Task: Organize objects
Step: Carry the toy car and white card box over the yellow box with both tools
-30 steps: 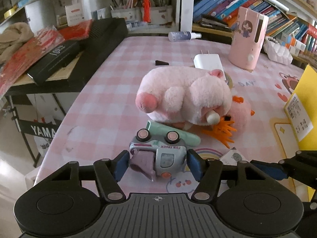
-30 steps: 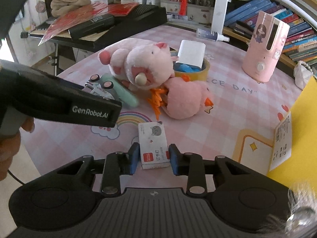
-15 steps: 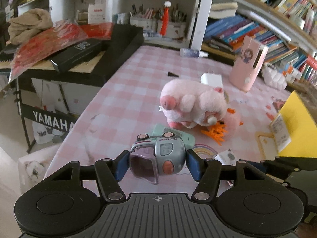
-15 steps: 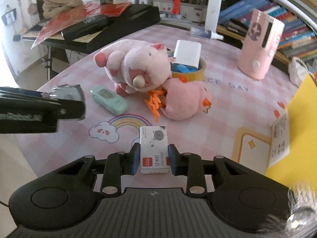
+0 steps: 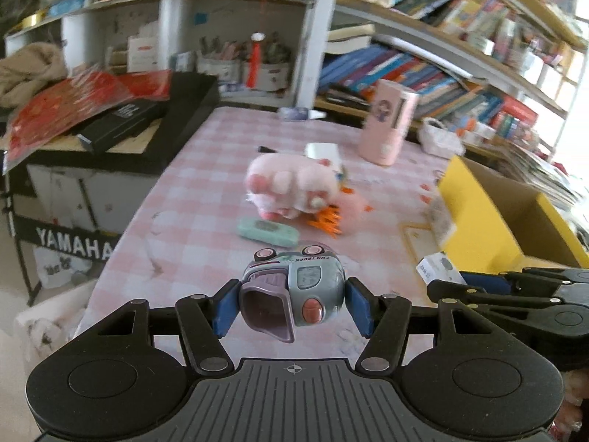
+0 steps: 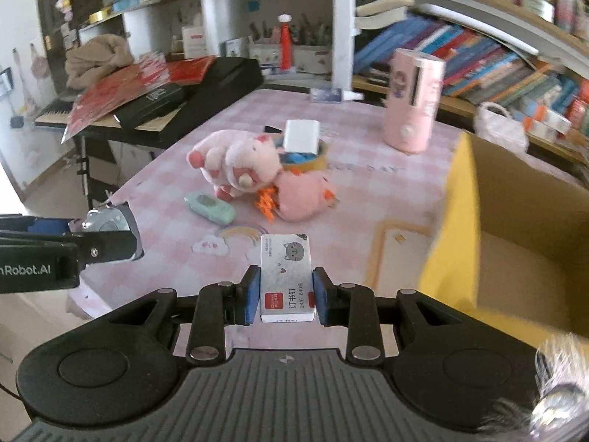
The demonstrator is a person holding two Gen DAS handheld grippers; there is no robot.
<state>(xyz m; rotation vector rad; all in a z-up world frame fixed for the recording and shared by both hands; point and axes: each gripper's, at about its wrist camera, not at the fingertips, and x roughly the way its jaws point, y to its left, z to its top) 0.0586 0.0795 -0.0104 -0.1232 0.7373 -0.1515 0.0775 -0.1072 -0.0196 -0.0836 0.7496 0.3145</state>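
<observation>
Holding a grey toy truck (image 5: 294,289) between its blue pads (image 5: 224,309), the left gripper (image 5: 291,307) is closed on the toy's two sides and keeps it in the air above the near edge of the pink checked table (image 5: 191,199). The truck lies on its side, with its pink wheels toward the table and the purple scoop toward the camera. In the right wrist view the same gripper (image 6: 110,228) shows at the left edge with the truck (image 6: 106,221) in it.

The right gripper (image 6: 285,296) is closed on a small white staples box (image 6: 286,276) with a cat drawing and a red label; the pads press its two long sides, and the box is also above the table, not touching it. Just to the right stands a yellow cardboard box (image 6: 452,221), open at the top.

On the table, well apart from both grippers, a pink plush pig (image 6: 235,162) rests against a pink plush chick (image 6: 302,195) with orange feet. A mint green case (image 6: 210,208) lies just in front of the pig. Behind them a white adapter (image 6: 302,136) sits on a yellow tape roll (image 6: 313,160), and a pink cylinder device (image 6: 412,101) stands further back.
</observation>
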